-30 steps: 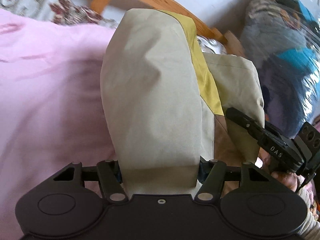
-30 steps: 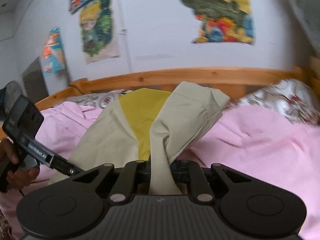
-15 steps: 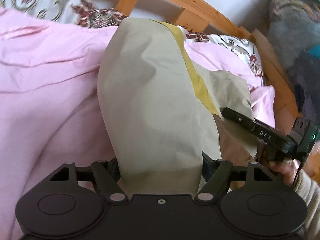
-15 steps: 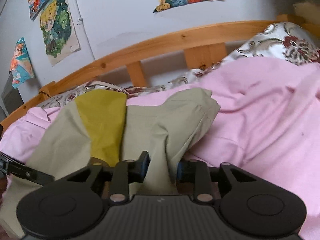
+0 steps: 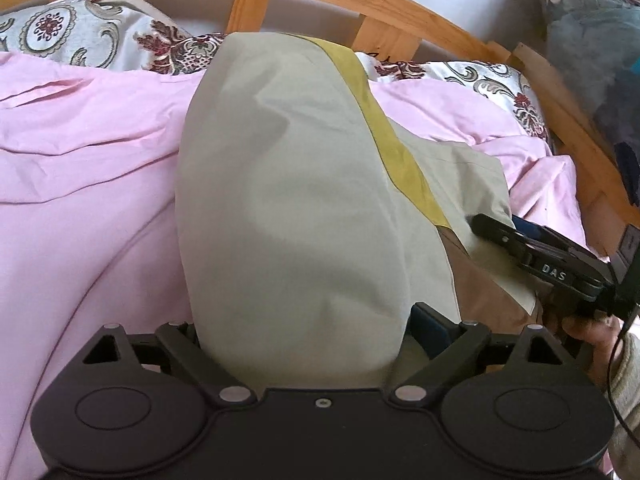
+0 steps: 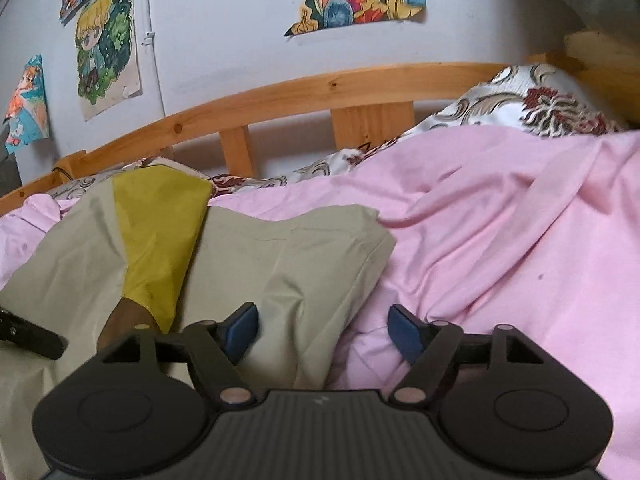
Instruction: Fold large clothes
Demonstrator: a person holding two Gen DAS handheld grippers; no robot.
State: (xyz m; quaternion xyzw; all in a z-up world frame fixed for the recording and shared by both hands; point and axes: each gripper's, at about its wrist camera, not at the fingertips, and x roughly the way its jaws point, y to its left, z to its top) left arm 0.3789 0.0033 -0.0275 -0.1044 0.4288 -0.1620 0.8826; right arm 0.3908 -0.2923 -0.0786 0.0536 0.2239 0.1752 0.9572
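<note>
A large beige garment (image 5: 300, 180) with a yellow panel (image 6: 160, 240) lies on the pink sheet (image 5: 80, 180) of a bed. In the left wrist view a thick fold of it fills the gap of my left gripper (image 5: 308, 320). Those jaws are opening; the right blue pad (image 5: 424, 320) shows beside the cloth and the left pad is hidden under it. My right gripper (image 6: 322, 330) is also opening, its jaws wide apart. A beige fold (image 6: 300, 256) lies between them, against the left pad (image 6: 240, 328) and apart from the right pad.
A wooden bed rail (image 6: 320, 88) runs along the far side, with patterned pillows (image 5: 80, 36) below it. Posters (image 6: 108, 44) hang on the wall. Wrapped bedding (image 5: 592, 40) is piled at the right. A person's hand (image 5: 580, 328) holds the other gripper.
Both grippers sank and the garment came down from hanging onto the pink sheet. The right jaws went from clamped on a fold to wide apart. The left jaws widened.
</note>
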